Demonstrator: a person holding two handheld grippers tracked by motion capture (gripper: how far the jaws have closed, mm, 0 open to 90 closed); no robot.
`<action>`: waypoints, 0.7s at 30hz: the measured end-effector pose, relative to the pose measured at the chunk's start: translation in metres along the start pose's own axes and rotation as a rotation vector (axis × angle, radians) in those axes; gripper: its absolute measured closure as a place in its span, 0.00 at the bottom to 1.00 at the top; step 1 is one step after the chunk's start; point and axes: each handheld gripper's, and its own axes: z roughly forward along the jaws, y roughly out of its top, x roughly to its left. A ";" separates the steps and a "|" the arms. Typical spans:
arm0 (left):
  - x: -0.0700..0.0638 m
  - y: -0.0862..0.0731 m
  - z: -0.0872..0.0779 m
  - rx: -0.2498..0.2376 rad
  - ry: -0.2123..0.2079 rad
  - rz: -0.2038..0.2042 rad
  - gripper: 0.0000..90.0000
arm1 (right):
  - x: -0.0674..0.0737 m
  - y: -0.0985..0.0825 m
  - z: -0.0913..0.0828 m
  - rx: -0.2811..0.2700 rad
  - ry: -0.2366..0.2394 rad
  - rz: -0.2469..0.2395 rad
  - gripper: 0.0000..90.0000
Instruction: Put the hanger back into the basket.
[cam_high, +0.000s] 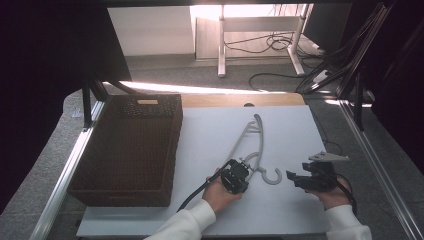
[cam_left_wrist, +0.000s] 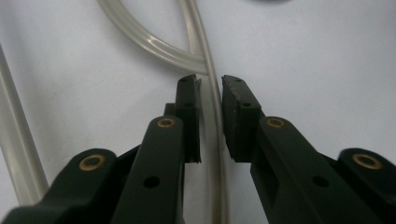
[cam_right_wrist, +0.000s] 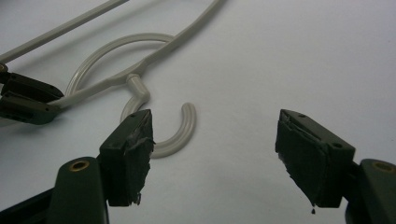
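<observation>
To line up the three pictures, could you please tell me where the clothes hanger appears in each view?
High view: clothes hanger at table centre, hook toward the person.
Left gripper view: its thin bar runs up between the left gripper jaws.
Right gripper view: upper left, hook ahead of the open right gripper.
Shared landmark: the left gripper clamping the bar.

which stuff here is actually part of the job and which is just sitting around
In the job:
- clothes hanger, pale plastic, flat on the white table top
- left gripper, shut on a hanger bar
- right gripper, open, near the hook

Lying about:
- dark woven basket
- cables on the floor
</observation>
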 end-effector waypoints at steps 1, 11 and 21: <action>0.002 0.000 0.000 -0.005 -0.012 -0.002 0.91 | 0.000 0.000 0.000 -0.002 -0.002 0.002 0.31; 0.010 0.000 -0.004 -0.004 -0.068 -0.023 0.91 | -0.008 -0.001 -0.007 -0.019 -0.024 0.023 0.32; 0.036 -0.002 -0.037 -0.111 -0.194 -0.110 0.91 | -0.016 -0.004 -0.005 -0.011 -0.040 0.042 0.32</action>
